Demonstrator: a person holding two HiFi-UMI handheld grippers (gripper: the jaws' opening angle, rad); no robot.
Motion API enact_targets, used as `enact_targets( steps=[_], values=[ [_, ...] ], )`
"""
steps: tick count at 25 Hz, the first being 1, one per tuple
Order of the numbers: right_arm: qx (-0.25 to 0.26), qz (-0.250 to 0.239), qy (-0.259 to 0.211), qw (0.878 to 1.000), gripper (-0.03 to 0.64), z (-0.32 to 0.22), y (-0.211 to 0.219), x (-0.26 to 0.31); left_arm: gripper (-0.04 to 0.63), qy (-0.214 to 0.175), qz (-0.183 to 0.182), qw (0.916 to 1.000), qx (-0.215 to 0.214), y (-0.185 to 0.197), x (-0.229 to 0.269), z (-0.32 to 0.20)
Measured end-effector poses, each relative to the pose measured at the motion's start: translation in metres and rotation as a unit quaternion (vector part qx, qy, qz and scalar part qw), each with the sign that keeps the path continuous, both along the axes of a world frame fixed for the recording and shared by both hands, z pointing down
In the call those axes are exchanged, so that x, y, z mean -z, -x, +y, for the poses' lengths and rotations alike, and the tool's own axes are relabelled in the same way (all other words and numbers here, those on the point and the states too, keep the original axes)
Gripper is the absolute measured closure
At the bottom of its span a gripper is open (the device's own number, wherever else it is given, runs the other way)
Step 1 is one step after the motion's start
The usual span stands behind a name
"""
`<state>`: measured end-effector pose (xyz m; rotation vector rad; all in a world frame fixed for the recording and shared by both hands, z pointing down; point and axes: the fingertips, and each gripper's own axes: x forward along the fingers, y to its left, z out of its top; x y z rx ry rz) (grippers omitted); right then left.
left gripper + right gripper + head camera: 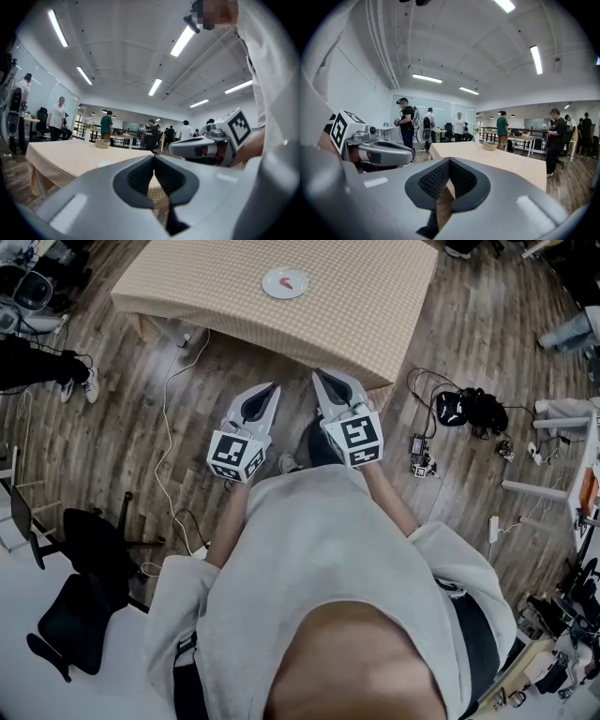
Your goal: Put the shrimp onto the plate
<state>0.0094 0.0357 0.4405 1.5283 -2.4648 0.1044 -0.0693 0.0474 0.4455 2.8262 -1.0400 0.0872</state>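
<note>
Stands on the wood floor [141,456] short of the desk [366,315], grey top [319,587] filling the lower head view. Holds left tool [275,386] and right tool [317,375] side by side in front of the body, tips toward the desk's near edge, both above floor and not over the desk. Shows left tool [153,157] pressed together in left gripper view, ribbed pads meeting at the tips, nothing pinched, with the right tool [197,147] alongside at right. Shows right tool [449,160] pressed together too in right gripper view, pads touching, nothing between, with the left tool [386,153] alongside at left. Puts shrimp [292,282], small and orange-red, on the white plate [275,287], toward the far side of the checked desk, well apart from both tools. Reads the plate [490,146] side-on in right gripper view as a low pale dish on the far part of the desk; shrimp too small to make out there. Adds a white cable [169,427] trailing over the floor from the desk, a black chair [84,587] at left, black gear with cords [464,409] on the floor at right. Has people [107,125] standing in the background beyond the desk.
</note>
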Motion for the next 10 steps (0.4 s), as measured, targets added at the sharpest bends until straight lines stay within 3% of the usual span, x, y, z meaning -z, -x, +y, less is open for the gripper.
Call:
enact_targets(
  steps=[10],
  values=[
    [0.001, -0.002, -0.007, 1.000, 0.620, 0.0005, 0.0047, 0.0025, 0.586, -0.011, -0.002, 0.9999, -0.003, 0.0002, 0.0055, 0.0042]
  ],
)
